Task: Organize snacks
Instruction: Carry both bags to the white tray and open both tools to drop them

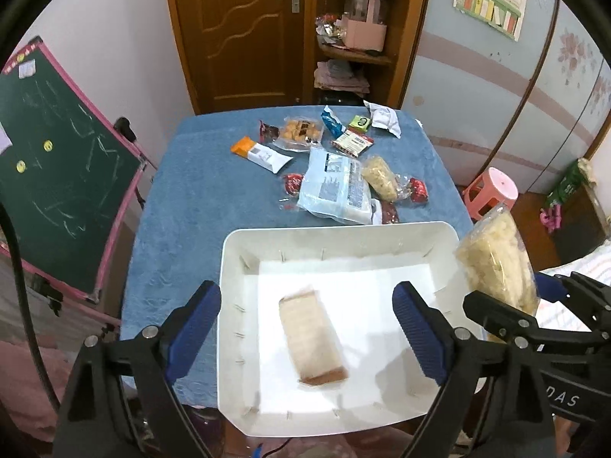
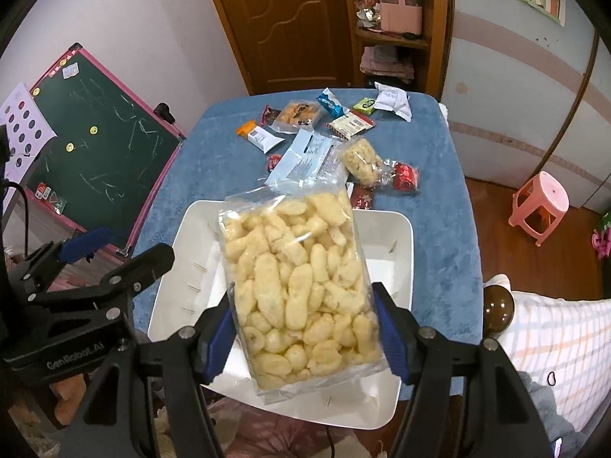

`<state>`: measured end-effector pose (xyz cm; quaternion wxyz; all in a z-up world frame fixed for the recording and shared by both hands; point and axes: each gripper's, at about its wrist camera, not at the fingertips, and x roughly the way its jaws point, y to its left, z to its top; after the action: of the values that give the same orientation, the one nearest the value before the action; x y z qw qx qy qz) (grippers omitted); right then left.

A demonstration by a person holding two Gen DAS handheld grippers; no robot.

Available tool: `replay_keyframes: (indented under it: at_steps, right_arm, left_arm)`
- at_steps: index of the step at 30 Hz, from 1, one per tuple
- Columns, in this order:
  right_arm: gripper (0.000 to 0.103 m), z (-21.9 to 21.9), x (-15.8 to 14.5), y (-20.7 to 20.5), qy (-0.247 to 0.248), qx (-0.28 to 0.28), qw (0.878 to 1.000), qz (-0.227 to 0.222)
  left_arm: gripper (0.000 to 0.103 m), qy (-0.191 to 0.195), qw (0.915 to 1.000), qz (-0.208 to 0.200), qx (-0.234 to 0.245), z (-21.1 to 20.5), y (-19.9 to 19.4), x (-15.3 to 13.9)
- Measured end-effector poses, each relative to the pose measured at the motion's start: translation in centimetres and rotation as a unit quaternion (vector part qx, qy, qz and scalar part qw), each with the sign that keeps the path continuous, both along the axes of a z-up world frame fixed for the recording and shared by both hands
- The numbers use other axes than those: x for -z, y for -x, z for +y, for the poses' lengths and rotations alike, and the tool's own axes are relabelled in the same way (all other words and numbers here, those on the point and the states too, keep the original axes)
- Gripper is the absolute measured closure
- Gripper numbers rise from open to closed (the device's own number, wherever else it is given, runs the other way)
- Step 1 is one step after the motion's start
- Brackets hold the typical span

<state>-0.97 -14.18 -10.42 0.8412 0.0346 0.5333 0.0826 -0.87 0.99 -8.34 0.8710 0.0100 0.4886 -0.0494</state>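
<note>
Snacks lie scattered across the blue table [image 1: 183,198] in the upper middle of the left wrist view, and below them sits the white bin [image 1: 229,305] with one brown bar [image 1: 311,337] flat on its floor. The left gripper [image 1: 307,328] stands wide over that bar, nothing between its jaws. At the right edge the puff bag [image 1: 496,263] hangs upright.

Over to the right wrist view: the right gripper [image 2: 305,330] clamps the puff bag [image 2: 298,286] by both long sides near its lower end, centre frame, above the bin [image 2: 401,236]. The bag looks light, crinkly and slick, its puffs likely crushable, so a gentle side hold low down seems wise. The pile [image 2: 328,141] waits beyond.
</note>
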Motion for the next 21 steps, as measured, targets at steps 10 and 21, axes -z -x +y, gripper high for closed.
replay_keyframes:
  at_steps: [10,21]
  right_arm:
    - [0.033,0.68,-0.56,0.44,0.004,-0.015,1.000,-0.015]
    - [0.033,0.72,-0.55,0.54,0.003,-0.017,1.000,-0.016]
  left_arm:
    - [0.012,-0.005,0.9999,-0.008,-0.013,0.32,0.04,-0.42]
    - [0.012,-0.003,0.9999,-0.006,-0.016,0.50,0.04,-0.41]
